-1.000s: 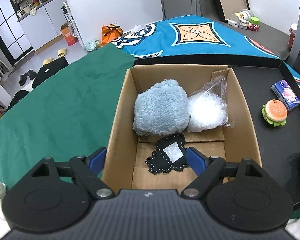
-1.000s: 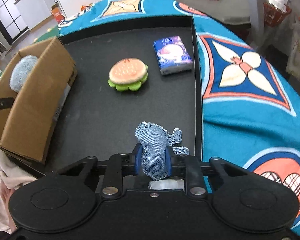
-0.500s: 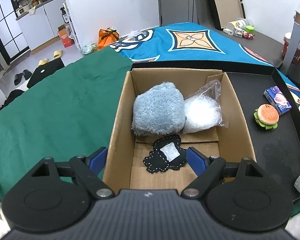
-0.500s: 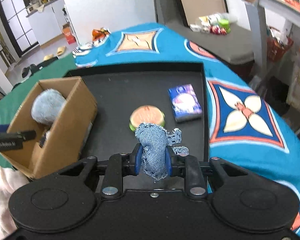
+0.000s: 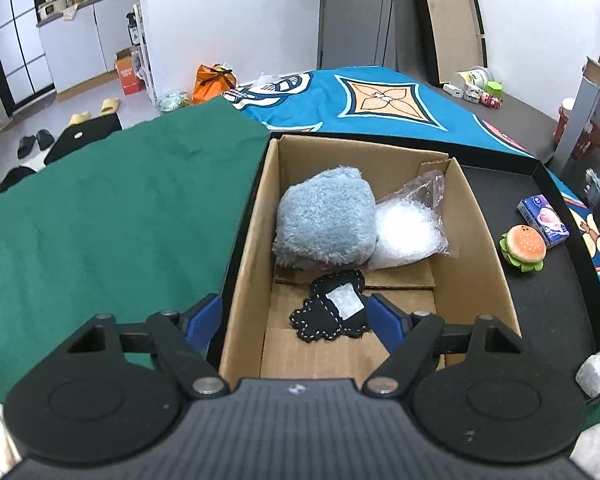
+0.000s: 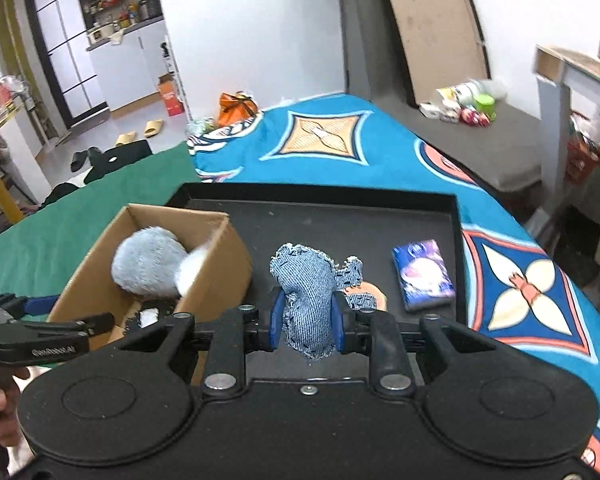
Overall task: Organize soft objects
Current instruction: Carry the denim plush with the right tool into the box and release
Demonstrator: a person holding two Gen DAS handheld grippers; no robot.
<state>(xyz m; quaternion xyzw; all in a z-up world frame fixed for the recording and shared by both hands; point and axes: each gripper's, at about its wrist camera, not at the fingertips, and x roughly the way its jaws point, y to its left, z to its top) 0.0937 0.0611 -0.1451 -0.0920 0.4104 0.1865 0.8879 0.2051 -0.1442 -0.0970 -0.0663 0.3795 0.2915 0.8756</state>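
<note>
My right gripper (image 6: 306,318) is shut on a blue denim soft toy (image 6: 306,284) and holds it in the air above the black tray (image 6: 340,216), right of the cardboard box (image 6: 216,276). My left gripper (image 5: 294,318) is open and empty over the box's near end (image 5: 484,248). In the box lie a fluffy light-blue plush (image 5: 324,220), a clear bag of white filling (image 5: 408,228) and a black stitched fabric piece (image 5: 332,312). A burger toy (image 5: 524,248) and a blue tissue pack (image 5: 542,218) lie on the tray right of the box.
The tray sits on a blue patterned cloth (image 6: 340,140); a green cloth (image 5: 112,208) covers the table left of the box. A small white lump (image 5: 594,372) lies at the tray's near right corner. The left gripper body (image 6: 40,338) shows at the right view's left edge.
My right gripper has lifted the denim toy up from the tray and swung left toward the box. My left gripper has stayed open and risen a little.
</note>
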